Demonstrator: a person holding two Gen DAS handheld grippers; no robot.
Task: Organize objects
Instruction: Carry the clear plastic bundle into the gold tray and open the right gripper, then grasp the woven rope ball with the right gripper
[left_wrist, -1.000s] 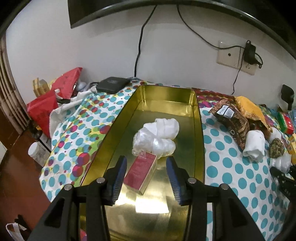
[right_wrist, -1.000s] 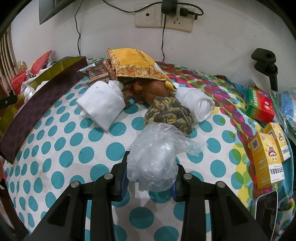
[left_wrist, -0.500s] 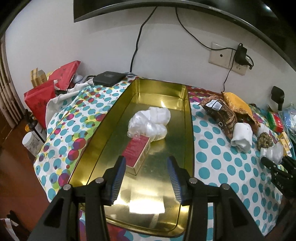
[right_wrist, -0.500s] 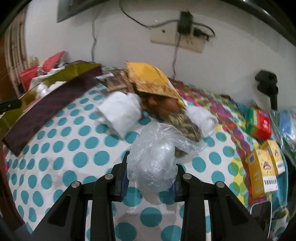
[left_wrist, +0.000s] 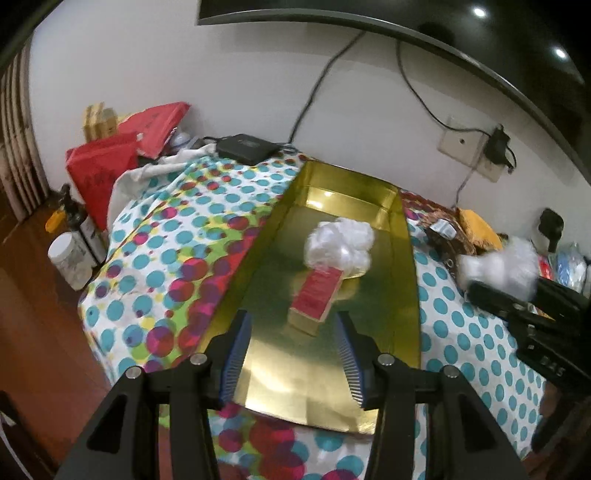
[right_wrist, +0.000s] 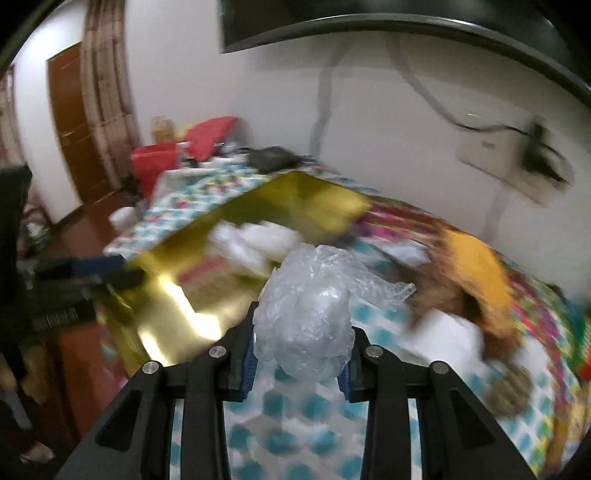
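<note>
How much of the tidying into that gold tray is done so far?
Done: a red box and a white plastic bundle lie in the gold tray. In hand: the right gripper holds a clear plastic bundle; the left gripper is open and empty. Left: snack packets on the cloth.

A crumpled clear plastic bundle sits clamped between blue pads, lifted just right of the gold tray. Inside that tray lie a white plastic wad and, touching its near side, a flat red box.
</note>
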